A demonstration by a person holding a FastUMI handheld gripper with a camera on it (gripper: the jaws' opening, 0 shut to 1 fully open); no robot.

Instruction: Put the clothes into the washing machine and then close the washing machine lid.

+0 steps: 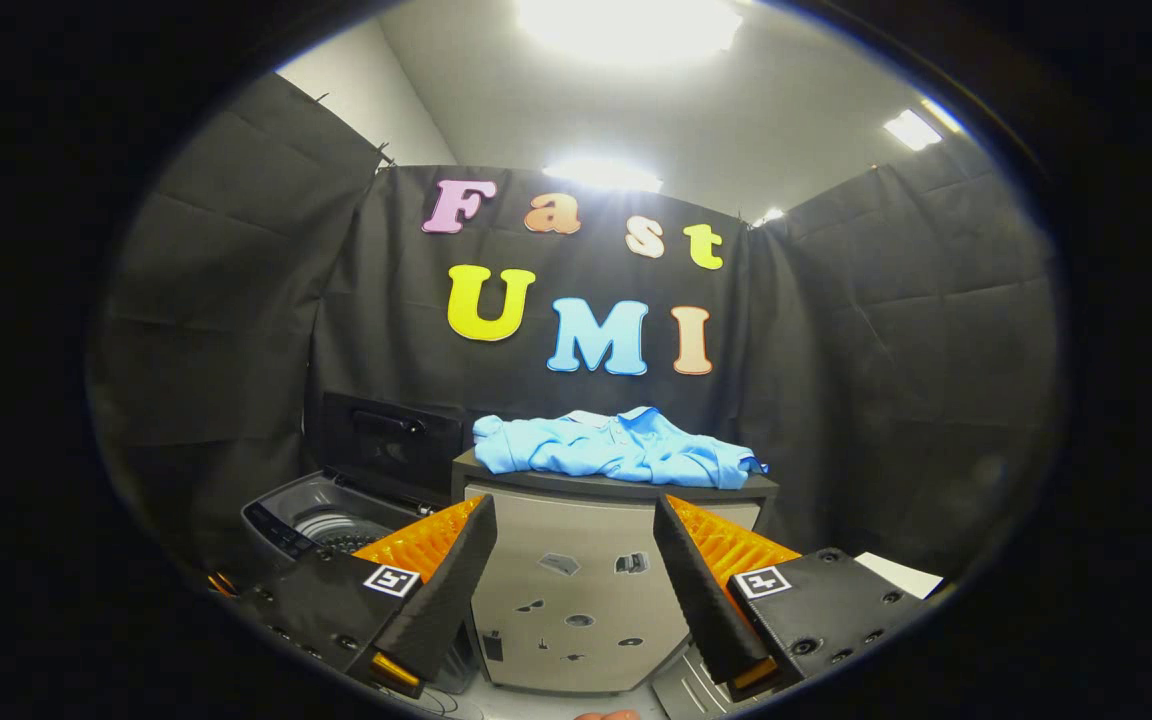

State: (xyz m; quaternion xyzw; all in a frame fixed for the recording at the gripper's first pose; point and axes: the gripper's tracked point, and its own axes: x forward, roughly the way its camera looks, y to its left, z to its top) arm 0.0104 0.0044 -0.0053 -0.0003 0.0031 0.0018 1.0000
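Washer point(336, 515) drum partly hidden, lid up | blue shirt point(616, 447) atop cabinet point(576, 590) | gripper point(574, 560) fingers spread, empty

The lower left part of the washing machine point(321, 520) is covered by the left finger of the gripper point(571, 575), so that only part of the drum opening and of the control strip is seen. The raised lid point(391, 445) is dark against the dark cloth wall, and its edges are hard to make out. The far side of the blue garment point(616, 445) is hidden by its own folds; whether one piece or several lie there cannot be told. The front of the cabinet point(576, 600) is partly masked by both spread fingers, with nothing held between them. The small marks on the cabinet front are too small to be identified.
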